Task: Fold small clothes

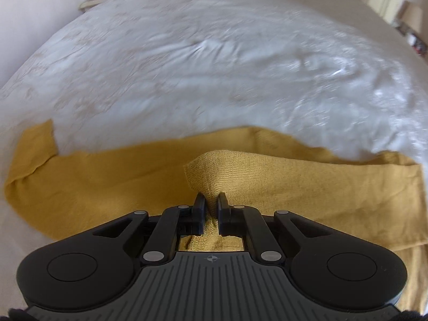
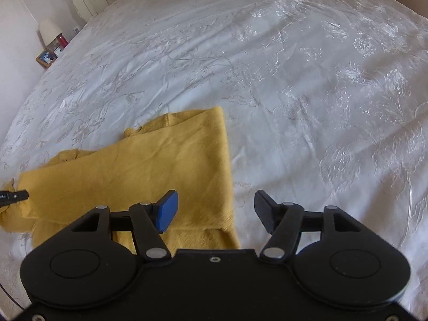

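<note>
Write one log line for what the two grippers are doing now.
left gripper: shut on yellow garment | right gripper: open, over garment edge | surface: white bedspread

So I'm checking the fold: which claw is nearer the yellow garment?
Left. The left claw pinches the yellow garment; the right claw hovers open at its edge.

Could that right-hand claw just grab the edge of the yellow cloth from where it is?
Probably yes. The right gripper is open, holding nothing, and the yellow garment has its right edge lying flat on the bedspread between its fingers. Nothing lies between them.
</note>
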Available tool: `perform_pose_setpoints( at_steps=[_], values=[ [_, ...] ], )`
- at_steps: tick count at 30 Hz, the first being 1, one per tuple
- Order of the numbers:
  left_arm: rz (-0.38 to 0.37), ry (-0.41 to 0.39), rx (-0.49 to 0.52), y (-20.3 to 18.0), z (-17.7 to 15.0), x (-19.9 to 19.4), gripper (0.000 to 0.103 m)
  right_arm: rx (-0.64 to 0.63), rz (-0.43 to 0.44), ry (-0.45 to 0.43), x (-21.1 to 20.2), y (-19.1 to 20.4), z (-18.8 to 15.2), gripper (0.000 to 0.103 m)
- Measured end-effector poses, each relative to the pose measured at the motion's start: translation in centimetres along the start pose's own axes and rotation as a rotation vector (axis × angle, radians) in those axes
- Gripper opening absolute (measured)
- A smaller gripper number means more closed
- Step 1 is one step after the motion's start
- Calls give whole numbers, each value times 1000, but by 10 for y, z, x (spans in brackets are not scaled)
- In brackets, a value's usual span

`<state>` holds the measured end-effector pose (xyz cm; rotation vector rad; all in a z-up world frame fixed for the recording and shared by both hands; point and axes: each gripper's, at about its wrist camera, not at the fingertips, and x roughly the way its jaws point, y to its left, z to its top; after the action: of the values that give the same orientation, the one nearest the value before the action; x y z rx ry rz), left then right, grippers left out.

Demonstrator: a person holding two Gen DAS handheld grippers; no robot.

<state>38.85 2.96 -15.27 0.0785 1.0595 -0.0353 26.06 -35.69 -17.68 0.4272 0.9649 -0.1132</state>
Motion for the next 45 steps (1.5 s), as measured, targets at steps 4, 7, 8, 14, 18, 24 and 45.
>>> perform_pose_setpoints(
  at_steps=[4,7,8,14,18,24,45],
  values=[
    [-6,43,-23,2,-5,15,9,31,23,14,25,-13,19,67],
    [5,50,-1,0,-9,18,9,80,54,44,48,-24,30,67],
    [5,53,-2,0,-9,19,9,98,66,53,55,-28,33,67],
    [-7,59,-10,3,-8,20,9,116,73,77,78,-26,37,44],
    [-34,57,-16,0,-7,17,9,45,94,84,74,-13,36,9],
    [-136,30,31,-21,-9,12,12,-48,-152,61,66,-23,43,8],
    [-194,105,55,-12,-69,-9,77,76,60,156,-26,-45,-49,52]
  ],
)
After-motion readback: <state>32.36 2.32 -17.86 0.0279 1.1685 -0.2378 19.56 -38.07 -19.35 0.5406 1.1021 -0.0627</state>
